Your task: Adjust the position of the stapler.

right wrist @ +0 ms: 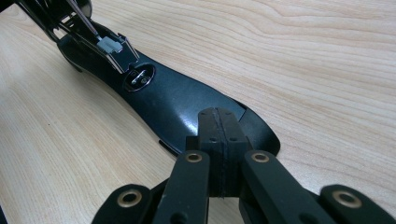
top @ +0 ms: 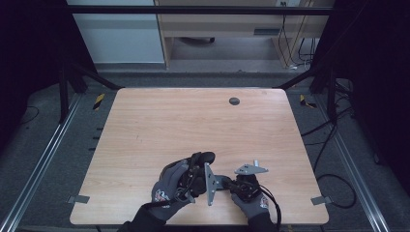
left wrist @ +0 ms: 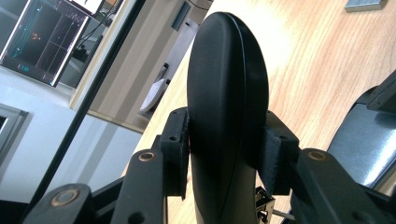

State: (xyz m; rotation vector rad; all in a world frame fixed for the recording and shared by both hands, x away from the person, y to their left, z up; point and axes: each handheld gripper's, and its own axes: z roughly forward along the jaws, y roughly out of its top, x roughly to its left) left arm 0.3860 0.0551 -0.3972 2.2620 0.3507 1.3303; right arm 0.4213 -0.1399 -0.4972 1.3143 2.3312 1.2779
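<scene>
A: Start with the biggest thing. Why does all the work sit at the near edge of the wooden table (top: 193, 121)?

B: The person's forearms come in from that side, so the near edge is probably just easiest to reach. The far end carries a small dark round spot (top: 234, 101) well apart from the hands.

A: And the thing being handled?

B: A flat black piece (left wrist: 227, 93), rounded at one end, likely a computer mouse or its shell, though I can't say for sure. It sits between the two hands near the front edge.

A: Why is it standing on edge?

B: The left gripper (left wrist: 227, 151) clamps it across its thin sides, pads pressing from both flanks, so it is turned up with the rounded end pointing away. That hold seems meant to expose a face of it.

A: The right gripper (right wrist: 219, 140)?

B: Its jaws are pressed together with nothing between them, tips resting over the piece's dark glossy surface (right wrist: 173, 102). I judge it is poised to poke or steady. Farther along that surface a small white connector (right wrist: 109, 45) sits in a metal clip.
</scene>
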